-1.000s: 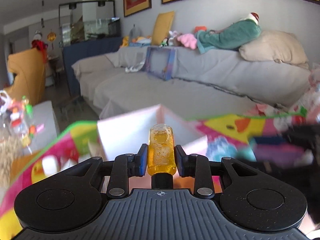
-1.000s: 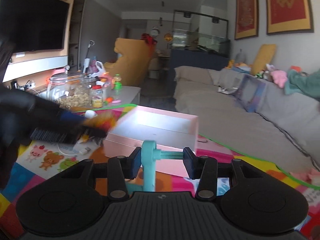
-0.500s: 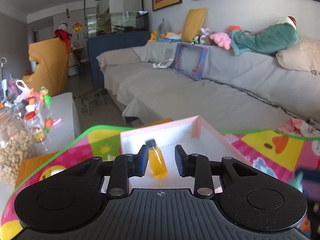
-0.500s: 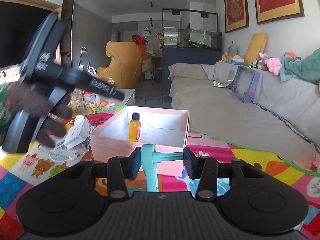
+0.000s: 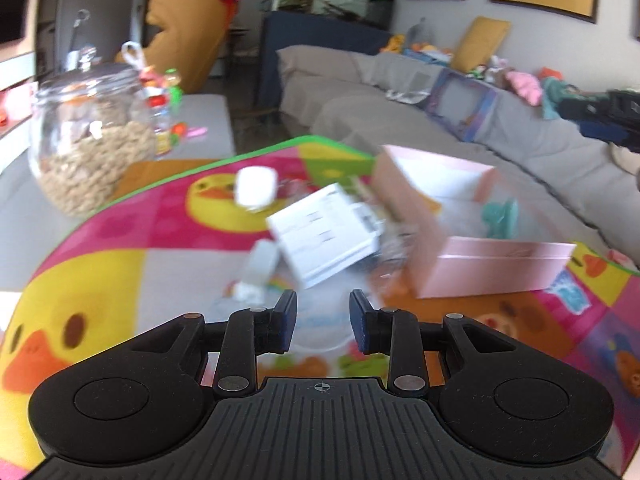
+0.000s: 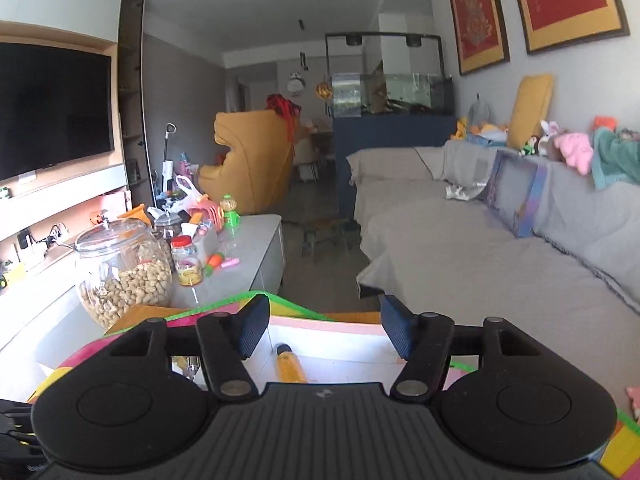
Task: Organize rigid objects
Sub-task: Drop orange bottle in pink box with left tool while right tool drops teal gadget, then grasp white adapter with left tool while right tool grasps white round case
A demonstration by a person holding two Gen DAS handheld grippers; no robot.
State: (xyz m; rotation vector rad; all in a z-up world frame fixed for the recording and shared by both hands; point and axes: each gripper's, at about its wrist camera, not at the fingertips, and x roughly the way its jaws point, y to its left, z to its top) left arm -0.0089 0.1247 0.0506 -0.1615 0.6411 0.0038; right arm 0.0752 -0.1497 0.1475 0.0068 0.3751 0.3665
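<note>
A pink open box (image 5: 500, 268) sits on the colourful play mat (image 5: 120, 248). A teal piece (image 5: 500, 216) lies inside it in the left wrist view. A small orange bottle (image 6: 290, 366) lies in the box (image 6: 328, 326) in the right wrist view. My left gripper (image 5: 323, 320) is open and empty, low over the mat, facing a white carton (image 5: 324, 236) and small white items (image 5: 256, 186). My right gripper (image 6: 322, 330) is open and empty, right above the box; it also shows in the left wrist view (image 5: 604, 120) at the far right.
A glass jar of nuts (image 5: 88, 140) and small bottles (image 6: 186, 260) stand on a grey low table (image 6: 256, 248) beyond the mat. A grey sofa (image 6: 500, 248) runs along the right side. The left wrist view is blurred by motion.
The left gripper let the orange bottle go into the box, then swung left toward the white carton. The right gripper opened and released the teal piece into the box.
</note>
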